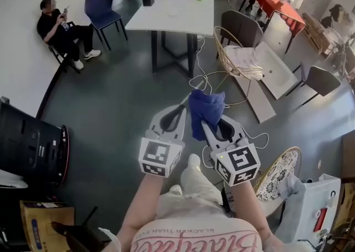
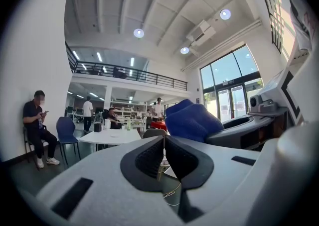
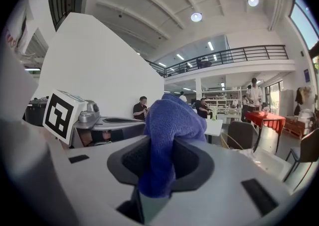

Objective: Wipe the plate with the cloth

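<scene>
Head view: your right gripper (image 1: 211, 120) clamps the cloth (image 1: 206, 106) in mid-air, left gripper (image 1: 182, 109) is shut on nothing. What looks like the plate (image 1: 280, 174) sits low right, well apart. That bunched pinch could slip once you scrub

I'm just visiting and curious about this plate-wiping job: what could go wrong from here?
1. The right hand-held gripper pinches only a fold of the blue cloth; the rest bunches loose, so it might slip out while wiping.
2. The plate is off at the right, held by nothing. The left hand-held gripper is shut and empty, so the plate may shift when pressed.
3. Cables on the floor ahead could cause a trip.
</scene>
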